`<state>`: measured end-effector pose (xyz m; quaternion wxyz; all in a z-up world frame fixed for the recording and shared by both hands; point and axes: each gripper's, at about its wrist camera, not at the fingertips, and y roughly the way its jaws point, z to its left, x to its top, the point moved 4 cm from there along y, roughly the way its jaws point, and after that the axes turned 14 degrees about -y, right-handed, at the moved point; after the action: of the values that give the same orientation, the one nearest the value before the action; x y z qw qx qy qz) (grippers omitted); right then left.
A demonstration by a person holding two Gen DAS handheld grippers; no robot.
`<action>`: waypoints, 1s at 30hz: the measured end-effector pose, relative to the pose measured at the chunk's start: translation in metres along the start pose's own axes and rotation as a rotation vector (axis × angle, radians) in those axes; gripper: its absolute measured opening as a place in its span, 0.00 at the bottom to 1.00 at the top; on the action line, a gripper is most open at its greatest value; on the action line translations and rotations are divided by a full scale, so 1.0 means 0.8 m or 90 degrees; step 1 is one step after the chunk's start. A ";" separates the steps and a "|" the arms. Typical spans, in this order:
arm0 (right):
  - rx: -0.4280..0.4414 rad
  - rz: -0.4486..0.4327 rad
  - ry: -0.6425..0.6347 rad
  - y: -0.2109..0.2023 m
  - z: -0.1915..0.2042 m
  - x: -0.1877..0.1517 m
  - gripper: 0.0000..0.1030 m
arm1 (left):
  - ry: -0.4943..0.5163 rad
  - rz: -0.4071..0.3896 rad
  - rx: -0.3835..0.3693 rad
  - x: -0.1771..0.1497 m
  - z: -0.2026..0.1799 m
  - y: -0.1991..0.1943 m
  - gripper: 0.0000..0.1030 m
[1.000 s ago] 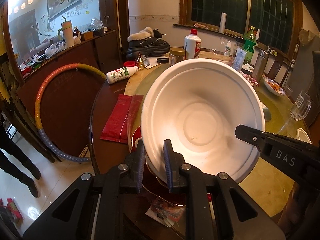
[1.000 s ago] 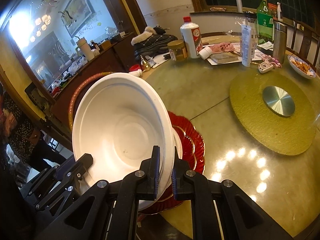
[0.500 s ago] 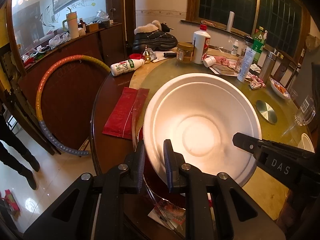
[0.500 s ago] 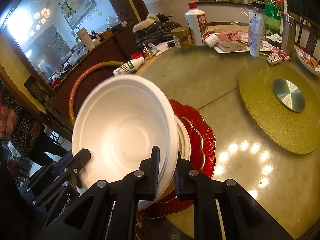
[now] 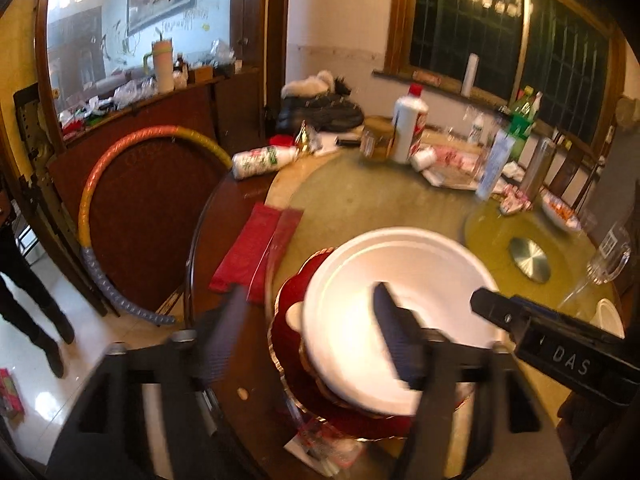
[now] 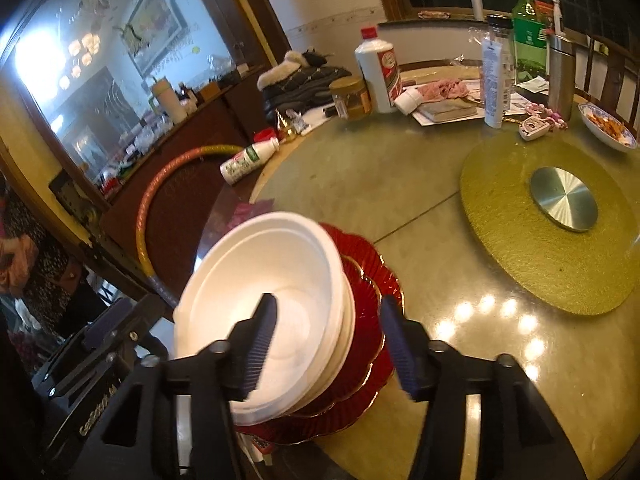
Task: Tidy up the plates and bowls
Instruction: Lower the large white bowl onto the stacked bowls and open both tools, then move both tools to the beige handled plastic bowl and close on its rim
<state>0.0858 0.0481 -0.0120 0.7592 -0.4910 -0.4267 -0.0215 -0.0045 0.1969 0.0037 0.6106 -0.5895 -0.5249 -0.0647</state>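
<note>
Your white bowl (image 5: 404,312) sits on the stack of red plates (image 5: 292,344) at the near edge of the table (image 5: 380,208). Your left gripper (image 5: 310,330) is opening, its jaws wide astride the bowl's rim, pads clear of it. Your right gripper (image 6: 326,344) is opening too, one finger over the bowl's hollow, the other outside the rim above the plates, neither pressing. Only the left view shows the red packet (image 5: 256,252) lying left of the bowl and a glass mug (image 5: 608,260) to its right. Only the right view shows the whole round mat (image 6: 560,232) beyond the bowl and the scalloped plate edges.
</note>
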 end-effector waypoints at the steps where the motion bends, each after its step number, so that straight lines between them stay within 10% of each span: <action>1: 0.003 -0.008 0.004 -0.007 -0.005 -0.002 0.64 | 0.002 -0.013 -0.003 0.001 -0.004 -0.005 0.73; 16: -0.026 -0.062 0.127 -0.110 -0.137 -0.070 0.65 | 0.087 0.016 -0.107 -0.026 -0.130 -0.019 0.73; 30: -0.172 -0.089 0.283 -0.237 -0.313 -0.162 0.65 | 0.186 0.215 -0.274 -0.138 -0.333 0.008 0.73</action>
<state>0.0752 -0.2912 0.0008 0.7587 -0.5404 -0.2754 -0.2377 0.1012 -0.0708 -0.0140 0.5427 -0.7688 -0.3001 -0.1563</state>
